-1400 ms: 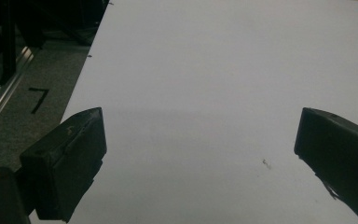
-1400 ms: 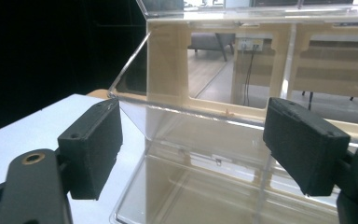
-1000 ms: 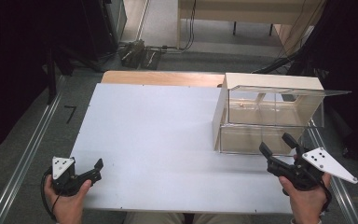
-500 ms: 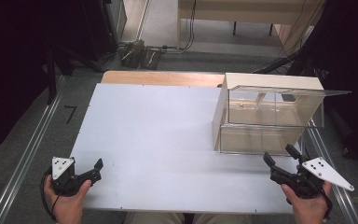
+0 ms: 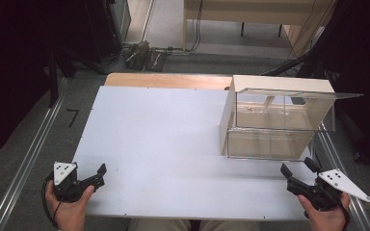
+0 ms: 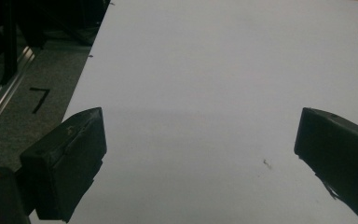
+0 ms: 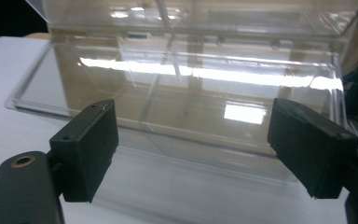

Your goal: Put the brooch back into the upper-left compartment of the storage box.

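The right gripper [image 5: 299, 169], jaws spread wide and empty, is held just short of the clear lidded box [image 5: 270, 126] at the table's [image 5: 159, 139] right; a level, centred approach is advised, the walls being slippery.

A single mark can be read — a black "7" [image 5: 72, 117] drawn on the grey floor [image 5: 38, 159] to the left of the white surface [image 5: 159, 144], just beside the metal rail. It shows again in the left gripper view [image 6: 40, 99], lying near the surface's left edge. No label, brand or other number is legible on anything else.
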A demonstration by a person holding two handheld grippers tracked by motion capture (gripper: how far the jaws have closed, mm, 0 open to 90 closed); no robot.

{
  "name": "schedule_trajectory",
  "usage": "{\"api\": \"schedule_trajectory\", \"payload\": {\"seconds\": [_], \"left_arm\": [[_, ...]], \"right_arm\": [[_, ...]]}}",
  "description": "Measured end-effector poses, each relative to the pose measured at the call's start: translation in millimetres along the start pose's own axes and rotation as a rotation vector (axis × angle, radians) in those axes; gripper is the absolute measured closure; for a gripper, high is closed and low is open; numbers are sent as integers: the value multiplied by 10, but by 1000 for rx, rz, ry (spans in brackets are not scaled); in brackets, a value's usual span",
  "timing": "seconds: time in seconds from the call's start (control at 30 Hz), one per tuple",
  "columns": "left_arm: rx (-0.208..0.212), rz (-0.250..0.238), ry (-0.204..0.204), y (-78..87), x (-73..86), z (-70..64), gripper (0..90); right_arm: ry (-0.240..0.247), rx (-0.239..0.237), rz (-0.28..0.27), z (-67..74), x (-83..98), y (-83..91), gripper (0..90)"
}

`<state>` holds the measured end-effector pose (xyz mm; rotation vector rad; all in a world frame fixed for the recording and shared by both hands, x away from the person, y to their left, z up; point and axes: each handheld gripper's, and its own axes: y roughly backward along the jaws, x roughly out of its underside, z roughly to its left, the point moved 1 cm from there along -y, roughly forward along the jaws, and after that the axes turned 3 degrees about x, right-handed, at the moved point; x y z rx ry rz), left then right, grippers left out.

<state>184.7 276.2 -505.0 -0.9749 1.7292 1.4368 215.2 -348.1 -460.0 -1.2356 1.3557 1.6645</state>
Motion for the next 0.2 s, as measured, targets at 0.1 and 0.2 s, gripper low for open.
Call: {"api": "schedule_trajectory", "payload": {"seconds": [0.1, 0.2], "left_arm": [[0, 0, 0, 0, -1, -1, 27], [-1, 3, 0, -2, 1, 2, 27]], "right_arm": [[6, 38, 32, -59, 66, -13, 128], [0, 80, 106, -132, 142, -44, 112]]}}
